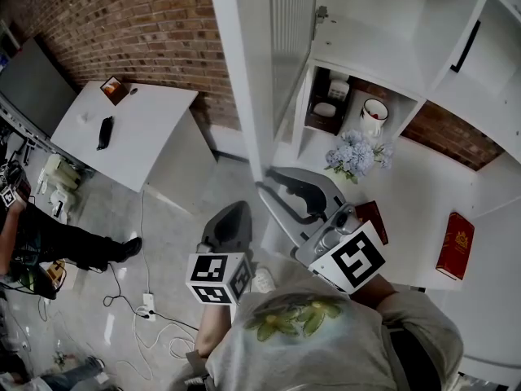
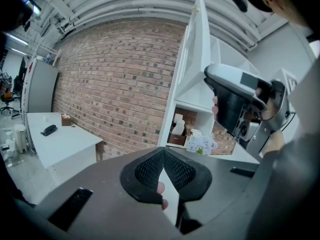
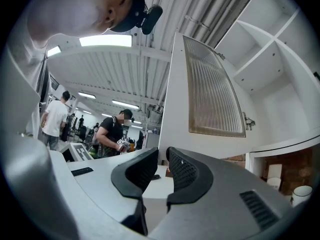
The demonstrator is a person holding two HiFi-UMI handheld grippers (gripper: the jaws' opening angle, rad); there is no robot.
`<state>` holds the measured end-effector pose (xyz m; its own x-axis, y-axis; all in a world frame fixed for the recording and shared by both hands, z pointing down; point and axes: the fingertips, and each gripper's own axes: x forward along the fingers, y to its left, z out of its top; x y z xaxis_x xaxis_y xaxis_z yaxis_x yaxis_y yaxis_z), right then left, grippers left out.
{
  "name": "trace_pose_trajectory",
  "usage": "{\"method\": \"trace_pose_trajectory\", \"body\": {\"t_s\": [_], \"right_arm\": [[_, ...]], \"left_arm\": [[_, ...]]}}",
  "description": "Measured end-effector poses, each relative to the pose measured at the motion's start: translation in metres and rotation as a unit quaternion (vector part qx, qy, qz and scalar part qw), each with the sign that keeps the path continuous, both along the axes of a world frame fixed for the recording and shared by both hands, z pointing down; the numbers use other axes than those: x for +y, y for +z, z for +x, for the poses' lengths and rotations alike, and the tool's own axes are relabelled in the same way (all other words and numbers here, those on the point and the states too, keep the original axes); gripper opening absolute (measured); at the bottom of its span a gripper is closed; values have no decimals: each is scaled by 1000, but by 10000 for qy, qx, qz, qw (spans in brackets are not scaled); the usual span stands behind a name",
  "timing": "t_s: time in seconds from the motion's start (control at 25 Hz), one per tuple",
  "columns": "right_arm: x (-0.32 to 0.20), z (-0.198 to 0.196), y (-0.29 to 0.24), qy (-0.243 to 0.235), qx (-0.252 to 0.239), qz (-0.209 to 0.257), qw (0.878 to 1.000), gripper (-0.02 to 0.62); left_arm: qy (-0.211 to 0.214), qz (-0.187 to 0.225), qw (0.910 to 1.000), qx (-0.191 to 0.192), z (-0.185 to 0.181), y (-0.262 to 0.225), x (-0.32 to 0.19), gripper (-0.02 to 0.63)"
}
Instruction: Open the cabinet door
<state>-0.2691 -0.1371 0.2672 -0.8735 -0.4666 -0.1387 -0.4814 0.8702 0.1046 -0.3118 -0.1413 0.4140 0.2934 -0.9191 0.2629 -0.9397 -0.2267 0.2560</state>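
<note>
**Cabinet door standing open; both tools clear of it**

Head view: The cabinet door [image 1: 242, 76] is standing swung out from the white cabinet [image 1: 383, 23], edge-on to the camera, with its ribbed glass panel [image 1: 291, 35] facing the shelves. The right tool [image 1: 269, 178] is pointing at the door's lower corner, at 12 o'clock of the tool and just short of touching. The left tool [image 1: 239, 211] is hanging at 8 o'clock of the right one, near it. A mug [image 1: 374, 116] and flowers [image 1: 356, 155] are sitting on the cabinet's lower surfaces, and a red book [image 1: 456, 244] is lying at 4 o'clock of them. A white bench [image 1: 138, 141] is standing against the brick wall [image 1: 146, 23] at 9 o'clock of the door.

Left gripper view: The left tool's pads are pressing together at their tips. A pale wedge is showing in the gap behind them, and what it is cannot be told. The open door is rising at 12 o'clock.

Right gripper view: The right tool's jaws are standing slightly spread, with nothing between them. The door is filling the field at 1 o'clock, its hinge [image 3: 248, 121] showing at the panel's lower corner.
</note>
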Motion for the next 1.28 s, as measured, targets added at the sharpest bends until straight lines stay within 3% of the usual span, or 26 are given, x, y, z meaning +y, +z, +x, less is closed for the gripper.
{"method": "trace_pose_trajectory", "body": {"t_s": [0.44, 0.6, 0.84, 1.28], "right_arm": [[0, -1, -2, -109, -225, 235, 9994, 75], [0, 0, 4, -148, -391, 21, 9991, 75], [-3, -5, 36, -279, -137, -498, 9983, 74], [-1, 1, 78, -278, 364, -891, 9950, 43]], "left_arm": [[-177, -16, 9998, 30, -10, 4, 4, 9], [-245, -26, 9996, 135, -13, 3, 6, 9], [-338, -36, 9993, 176, -13, 3, 8, 9], [-448, -16, 9988, 200, -7, 4, 12, 9]]}}
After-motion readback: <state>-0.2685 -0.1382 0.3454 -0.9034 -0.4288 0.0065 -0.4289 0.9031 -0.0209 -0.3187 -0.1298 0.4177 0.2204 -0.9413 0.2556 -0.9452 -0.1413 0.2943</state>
